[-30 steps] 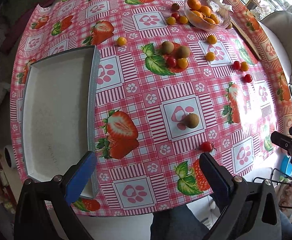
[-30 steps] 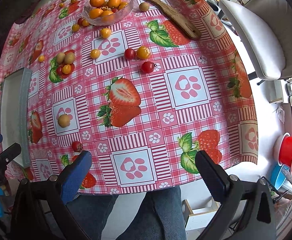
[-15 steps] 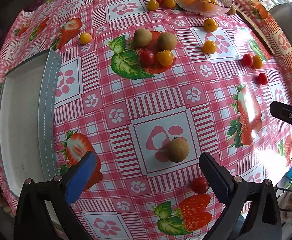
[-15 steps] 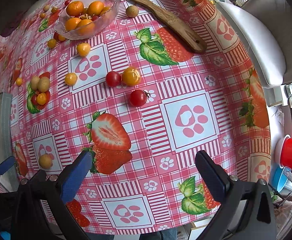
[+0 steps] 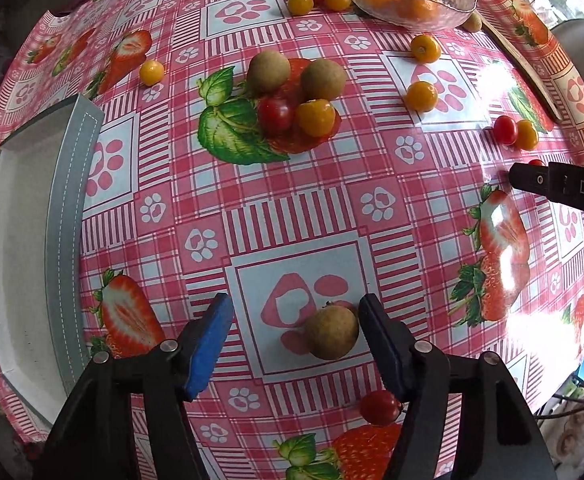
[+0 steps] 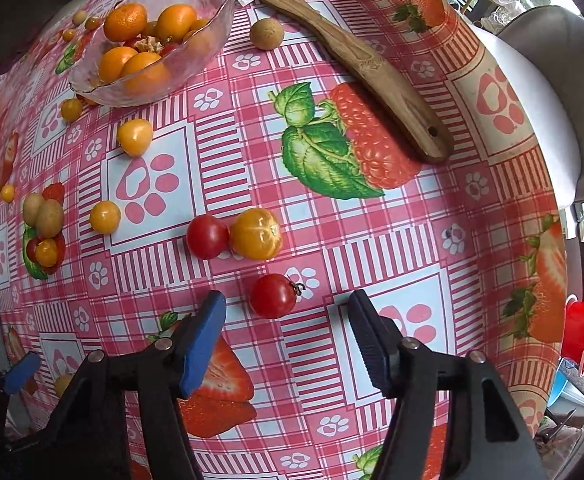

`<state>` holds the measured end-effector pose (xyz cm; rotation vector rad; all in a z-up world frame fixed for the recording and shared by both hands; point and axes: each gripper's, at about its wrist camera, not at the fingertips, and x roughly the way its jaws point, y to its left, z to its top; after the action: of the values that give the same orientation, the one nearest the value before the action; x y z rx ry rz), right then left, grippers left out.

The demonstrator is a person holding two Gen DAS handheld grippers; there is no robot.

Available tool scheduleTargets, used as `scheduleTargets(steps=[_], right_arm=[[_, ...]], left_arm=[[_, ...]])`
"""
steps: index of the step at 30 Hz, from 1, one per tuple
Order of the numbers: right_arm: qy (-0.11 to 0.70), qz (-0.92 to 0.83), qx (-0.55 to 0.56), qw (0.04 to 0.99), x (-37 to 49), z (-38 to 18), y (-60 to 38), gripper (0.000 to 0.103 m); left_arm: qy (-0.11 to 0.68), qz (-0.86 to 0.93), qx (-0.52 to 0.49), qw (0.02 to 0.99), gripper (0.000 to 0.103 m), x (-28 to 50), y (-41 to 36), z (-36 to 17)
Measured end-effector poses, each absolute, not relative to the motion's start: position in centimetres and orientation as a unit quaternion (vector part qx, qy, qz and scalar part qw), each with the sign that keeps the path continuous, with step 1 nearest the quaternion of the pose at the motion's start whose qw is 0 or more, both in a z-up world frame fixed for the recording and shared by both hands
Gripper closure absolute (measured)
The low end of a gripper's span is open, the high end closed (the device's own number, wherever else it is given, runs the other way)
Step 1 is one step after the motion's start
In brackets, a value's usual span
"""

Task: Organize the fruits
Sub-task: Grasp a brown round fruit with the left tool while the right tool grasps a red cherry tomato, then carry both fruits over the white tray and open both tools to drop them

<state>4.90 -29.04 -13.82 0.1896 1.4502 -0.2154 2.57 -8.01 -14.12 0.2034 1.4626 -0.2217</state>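
Both grippers have dropped in close over the pink strawberry tablecloth (image 5: pixel 292 184) since a second ago, and both have gone from wide open to closing. The left gripper (image 5: pixel 294 322) now straddles the brown round fruit (image 5: pixel 332 332) sitting on a paw-print square; its right finger (image 5: pixel 376 332) looks just at the fruit's side, the blue pad (image 5: pixel 210 344) is well clear, so nothing is gripped yet. A red cherry tomato (image 5: pixel 379 408) lies just beside that right finger, close enough to get nudged. The right gripper (image 6: pixel 288 326) is closing around its own red cherry tomato (image 6: pixel 273 296), which sits between the tips but nearer the blue one, untouched. The grey tray (image 5: pixel 20 248) on the left is bare, and the glass bowl (image 6: pixel 208 36) holds only oranges. So I'd say two first picks are starting at once, with sorting barely begun.
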Motion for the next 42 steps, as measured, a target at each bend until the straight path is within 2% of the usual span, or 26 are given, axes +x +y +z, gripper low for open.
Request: scheduleTargets(steps=[1, 2, 3, 4, 11, 21, 42], right_arm=[[0.659, -0.095, 0.084, 0.741, 5.0, -13.8, -28.7, 0.050], [0.657, -0.092, 0.080, 0.744, 5.1, -13.7, -28.4, 0.063], [0.656, -0.088, 0.076, 0.746, 5.2, -13.5, -27.9, 0.071], [0.656, -0.084, 0.071, 0.746, 5.4, -13.2, -27.2, 0.081], [0.664, -0.072, 0.105, 0.737, 5.0, -12.9, -26.6, 0.081], [0.673, -0.030, 0.112, 0.731, 2.2, -10.7, -22.7, 0.081], [0.669, 0.118, 0.044, 0.733, 6.2, -6.8, -3.0, 0.081]], left_arm=[[0.666, -0.107, 0.088, 0.733, 0.049, 2.4, -8.5, -14.0], [0.665, -0.114, 0.086, 0.733, 0.058, 2.4, -8.7, -13.8], [0.663, -0.119, 0.089, 0.734, 0.063, 2.3, -9.0, -13.7], [0.662, -0.124, 0.091, 0.733, 0.075, 2.0, -9.5, -13.4], [0.674, -0.142, 0.016, 0.725, 0.075, 2.3, -7.0, -11.5], [0.671, -0.099, 0.001, 0.735, 0.075, 0.8, -0.1, -9.2], [0.639, 0.016, -0.063, 0.767, 0.075, 0.9, 16.7, -8.2]])
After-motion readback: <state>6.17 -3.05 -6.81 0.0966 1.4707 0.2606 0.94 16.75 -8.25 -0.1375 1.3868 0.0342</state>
